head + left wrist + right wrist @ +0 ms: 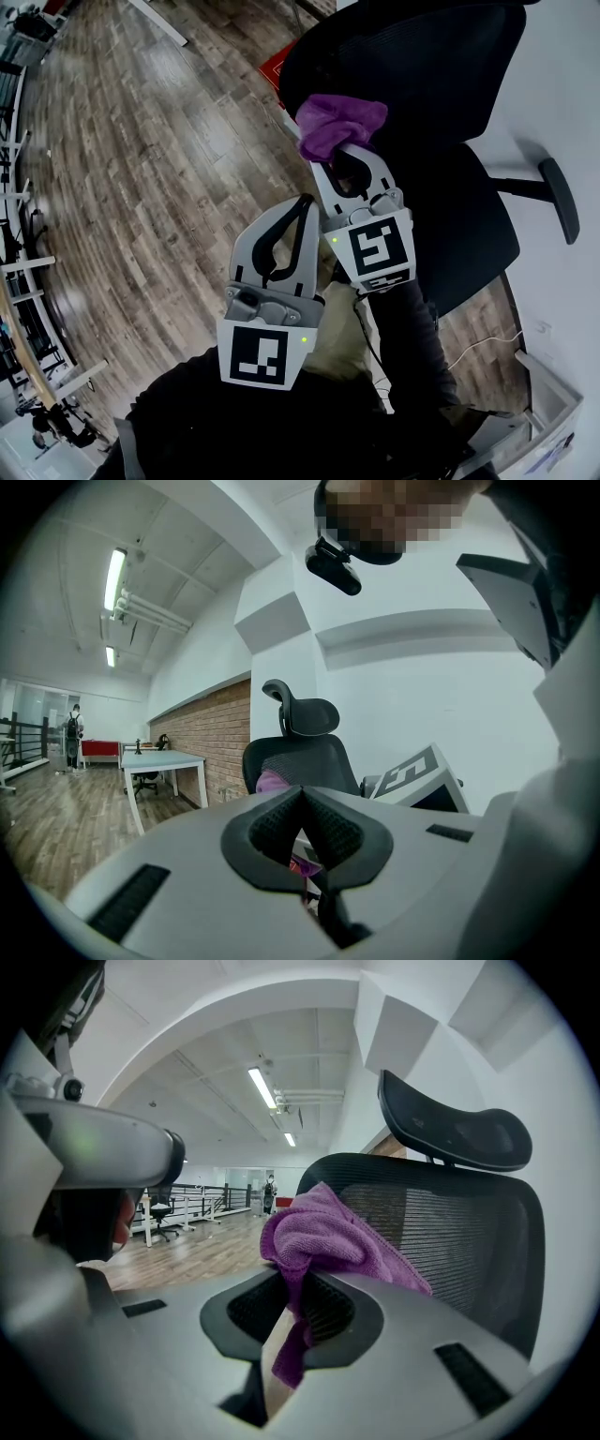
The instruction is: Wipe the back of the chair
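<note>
**What the chair, the cloth and the grippers keep out of sight**

In the head view the top of the chair (pixel 422 56) is cut by the upper edge, its base is hidden under the seat, and the cloth (pixel 339 122) covers the jaw tips of the right gripper (pixel 337 159). In the left gripper view the body of the left gripper (pixel 302 803) hides the chair's seat and nearly all of the cloth. In the right gripper view the cloth covers a part of the mesh back. The far person (pixel 72 731) is too small to describe.
</note>
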The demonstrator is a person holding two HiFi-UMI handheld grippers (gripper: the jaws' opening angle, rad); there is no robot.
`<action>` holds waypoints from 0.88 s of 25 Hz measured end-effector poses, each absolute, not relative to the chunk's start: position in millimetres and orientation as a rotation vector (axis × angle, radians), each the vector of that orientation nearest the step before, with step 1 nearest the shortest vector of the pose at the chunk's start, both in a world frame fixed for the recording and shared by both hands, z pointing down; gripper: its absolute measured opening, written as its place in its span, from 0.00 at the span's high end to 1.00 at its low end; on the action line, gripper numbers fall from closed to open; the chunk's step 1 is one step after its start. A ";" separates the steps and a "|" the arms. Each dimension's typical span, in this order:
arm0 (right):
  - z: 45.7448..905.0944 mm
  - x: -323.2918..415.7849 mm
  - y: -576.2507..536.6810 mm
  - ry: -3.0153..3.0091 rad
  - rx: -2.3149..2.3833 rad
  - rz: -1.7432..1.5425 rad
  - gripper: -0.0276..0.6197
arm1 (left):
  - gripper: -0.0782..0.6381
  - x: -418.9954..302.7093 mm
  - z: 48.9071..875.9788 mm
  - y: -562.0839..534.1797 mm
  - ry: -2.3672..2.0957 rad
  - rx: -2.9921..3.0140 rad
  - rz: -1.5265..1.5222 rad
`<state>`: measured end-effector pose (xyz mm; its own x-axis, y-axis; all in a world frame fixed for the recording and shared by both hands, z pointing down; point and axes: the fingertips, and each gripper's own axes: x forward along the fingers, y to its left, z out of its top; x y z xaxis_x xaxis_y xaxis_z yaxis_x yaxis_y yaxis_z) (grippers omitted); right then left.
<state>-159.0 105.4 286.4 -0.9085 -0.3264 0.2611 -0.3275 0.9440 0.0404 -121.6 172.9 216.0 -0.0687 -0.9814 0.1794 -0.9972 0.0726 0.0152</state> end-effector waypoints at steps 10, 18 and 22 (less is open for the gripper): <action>286.0 -154.7 89.3 -2.842 0.487 0.027 0.89 | 0.88 -119.9 216.5 155.4 -2.186 2.048 0.181; 289.3 -143.4 63.0 -2.835 0.526 0.046 0.89 | 0.88 -111.2 220.7 137.0 -2.162 2.060 0.201; 289.2 -139.0 53.6 -2.834 0.519 0.047 0.89 | 0.88 -106.3 220.3 126.7 -2.158 2.062 0.209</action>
<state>-139.0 53.6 289.2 -0.9025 -0.3441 0.2591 -0.3526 0.9357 0.0146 -106.3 126.7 220.3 -0.0441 -0.9782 0.2030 -0.9990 0.0455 0.0024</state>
